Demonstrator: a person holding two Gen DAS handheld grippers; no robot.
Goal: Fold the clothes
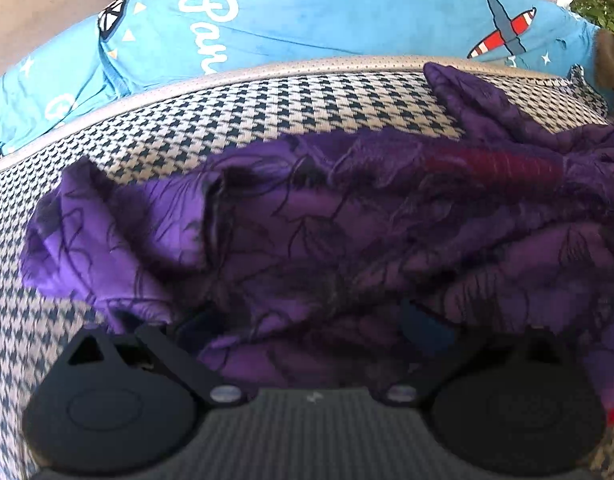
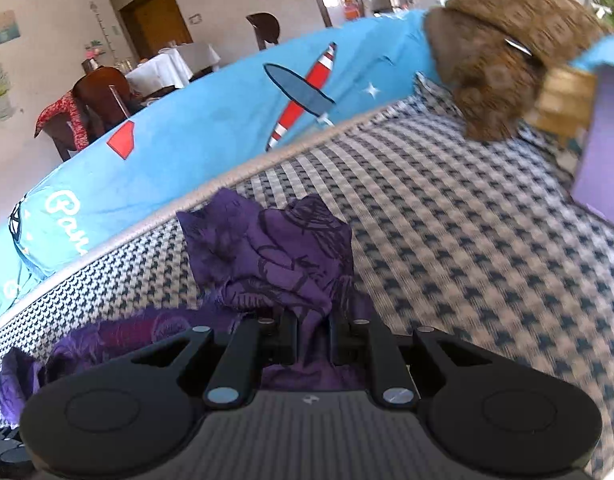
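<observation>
Pinching a fold of the purple garment, the right gripper has its two fingers nearly together with the cloth squeezed between them. The garment lies crumpled on the houndstooth cushion, near the back edge where the blue printed cover begins.

In the left wrist view the same garment spreads wide over the cushion and drapes over the front of the left gripper. Its fingers stand wide apart, and cloth hides the tips, so I judge it open, with fabric lying between the fingers but not pressed.

The risks, as I judge them: the right grip seems to hold only a thin bunched part, so a fast pull may let the slippery cloth slide out. The garment is much wrinkled, so the left gripper may close on several layers at once and the fold becomes crooked. A brown furry thing and a purple box stand at the far right; a wide swing could drag cloth against them.
</observation>
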